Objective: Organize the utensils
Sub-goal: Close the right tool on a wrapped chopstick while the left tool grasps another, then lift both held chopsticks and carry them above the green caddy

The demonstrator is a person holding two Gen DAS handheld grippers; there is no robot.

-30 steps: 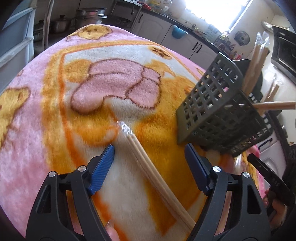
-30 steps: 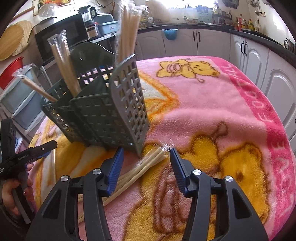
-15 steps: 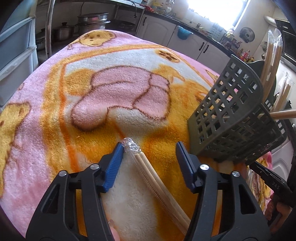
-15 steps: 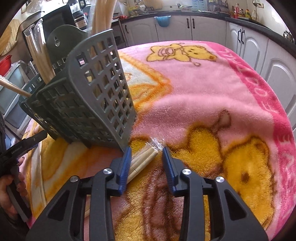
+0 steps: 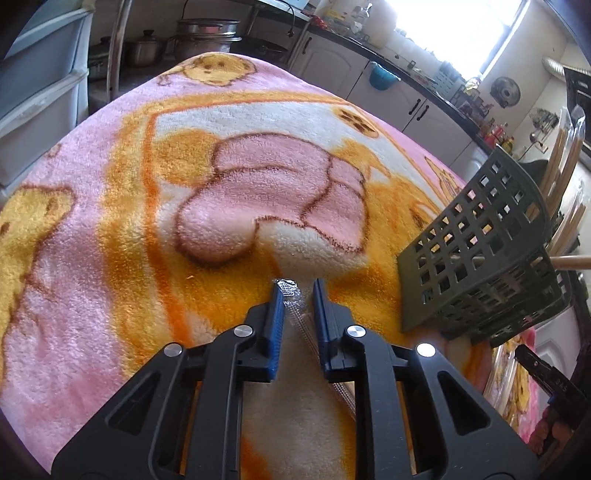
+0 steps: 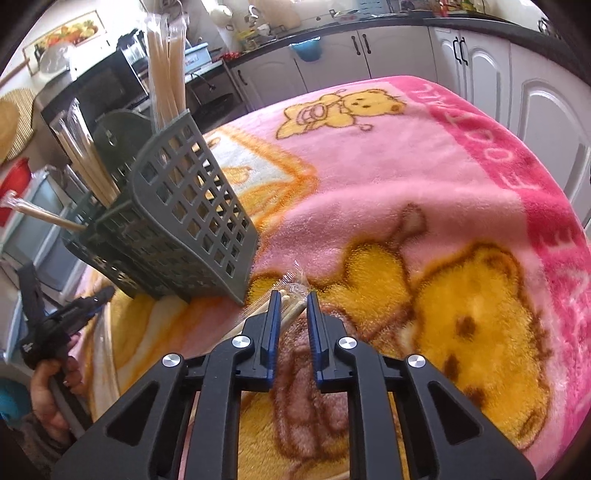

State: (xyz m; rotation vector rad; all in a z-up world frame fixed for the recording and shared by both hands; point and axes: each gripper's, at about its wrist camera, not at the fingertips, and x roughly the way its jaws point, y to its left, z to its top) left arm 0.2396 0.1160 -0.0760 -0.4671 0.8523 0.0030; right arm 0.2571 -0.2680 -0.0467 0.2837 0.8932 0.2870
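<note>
A pack of wooden chopsticks in clear wrap [image 5: 300, 314] lies on the pink and orange blanket [image 5: 147, 221]. My left gripper [image 5: 297, 291] is closing, its blue pads against the wrap's tip. Another wrapped chopstick bundle [image 6: 293, 304] lies by the lower corner of the tilted grey lattice basket [image 6: 184, 221]. The closing right gripper [image 6: 291, 299] pinches that bundle's end. Several wrapped chopsticks [image 6: 166, 66] stand in the basket [image 5: 476, 266]. A hand [image 6: 55, 380] holds the left gripper at the left edge of the right wrist view.
The bear-patterned blanket [image 6: 443, 184] covers the whole table. White kitchen cabinets [image 6: 535, 110] run along the far and right sides. A microwave [image 6: 107, 88] stands behind the basket. Plastic drawers [image 5: 40, 92] and pots [image 5: 207, 33] stand at the left.
Both grippers have narrowed from wide open to nearly shut around their chopstick ends. The right gripper has moved in closer to its bundle beside the basket.
</note>
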